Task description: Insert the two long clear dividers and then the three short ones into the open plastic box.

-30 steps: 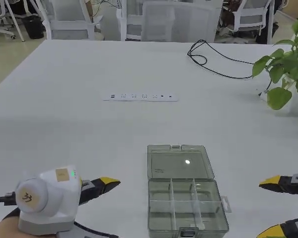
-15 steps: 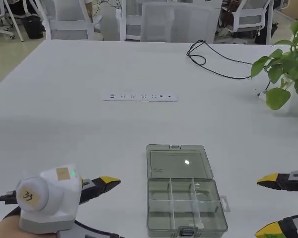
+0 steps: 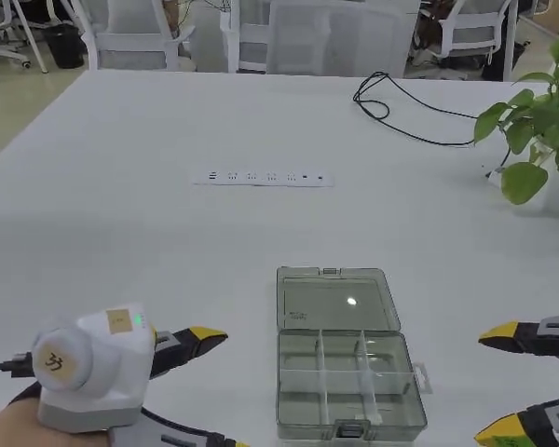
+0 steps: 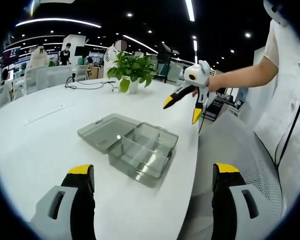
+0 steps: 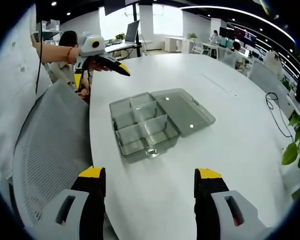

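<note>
A clear grey plastic box (image 3: 347, 380) sits near the table's front edge, its lid (image 3: 335, 300) laid open flat behind it. Clear dividers (image 3: 322, 374) stand inside and split it into compartments. My left gripper (image 3: 214, 391) hovers open to the left of the box, holding nothing. My right gripper (image 3: 496, 382) hovers open to its right, also holding nothing. The left gripper view has the box (image 4: 140, 150) ahead of the open jaws (image 4: 154, 172), with the right gripper (image 4: 187, 97) beyond. From the right gripper (image 5: 150, 173), the box (image 5: 142, 125) lies ahead and the left gripper (image 5: 102, 60) is past it.
A white power strip (image 3: 265, 178) lies mid-table. A black cable (image 3: 401, 112) curls at the back right beside a potted plant (image 3: 536, 140). Office chairs (image 3: 298, 37) line the far edge. A mesh chair (image 5: 45, 150) stands at the near table edge.
</note>
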Tool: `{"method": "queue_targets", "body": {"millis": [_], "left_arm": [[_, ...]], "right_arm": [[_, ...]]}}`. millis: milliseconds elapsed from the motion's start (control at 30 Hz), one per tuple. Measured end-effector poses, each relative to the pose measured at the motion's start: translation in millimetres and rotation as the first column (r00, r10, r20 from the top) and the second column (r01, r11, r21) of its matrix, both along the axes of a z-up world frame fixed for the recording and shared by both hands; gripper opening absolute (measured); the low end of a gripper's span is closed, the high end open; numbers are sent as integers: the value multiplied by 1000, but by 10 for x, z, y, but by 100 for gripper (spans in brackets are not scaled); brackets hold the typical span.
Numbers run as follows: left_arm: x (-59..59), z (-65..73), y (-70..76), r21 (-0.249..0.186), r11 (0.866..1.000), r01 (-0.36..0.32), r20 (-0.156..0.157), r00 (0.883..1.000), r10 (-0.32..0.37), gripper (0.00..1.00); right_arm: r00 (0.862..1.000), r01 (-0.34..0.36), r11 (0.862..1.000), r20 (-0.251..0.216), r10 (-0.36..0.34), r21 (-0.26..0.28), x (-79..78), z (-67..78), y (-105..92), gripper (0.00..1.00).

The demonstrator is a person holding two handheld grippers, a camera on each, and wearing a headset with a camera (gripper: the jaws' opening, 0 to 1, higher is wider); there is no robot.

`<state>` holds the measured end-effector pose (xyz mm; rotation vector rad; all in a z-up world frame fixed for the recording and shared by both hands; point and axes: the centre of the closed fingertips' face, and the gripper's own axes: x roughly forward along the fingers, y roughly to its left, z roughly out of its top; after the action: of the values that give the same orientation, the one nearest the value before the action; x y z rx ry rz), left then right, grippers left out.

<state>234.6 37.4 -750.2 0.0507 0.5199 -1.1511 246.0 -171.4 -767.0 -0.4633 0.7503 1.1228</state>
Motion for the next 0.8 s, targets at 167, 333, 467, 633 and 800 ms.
{"method": "queue_targets", "body": {"millis": [167,333,467,633,800], "left_arm": [[-13,0,3,2,1000,2,0,1000,-2,100],[2,19,5,0,1000,-1,6,1000,1,100],[6,21,1,-1,1000,-3,7,1000,3,100],[3,19,-5,0,1000,1,7,1000,-1,100],[5,19,-12,0,1000,3,7,1000,-3,100]], "right_arm": [[1000,-1,1000,3,1,-1,0,8,9,73],[1000,-4,1000,4,4,-1,18,8,9,74],[1000,-8,1000,8,8,-3,35,23,16,74],[1000,-9,1000,9,9,-2,42,24,15,74],[1000,-9,1000,7,9,-5,23,16,23,74]]}}
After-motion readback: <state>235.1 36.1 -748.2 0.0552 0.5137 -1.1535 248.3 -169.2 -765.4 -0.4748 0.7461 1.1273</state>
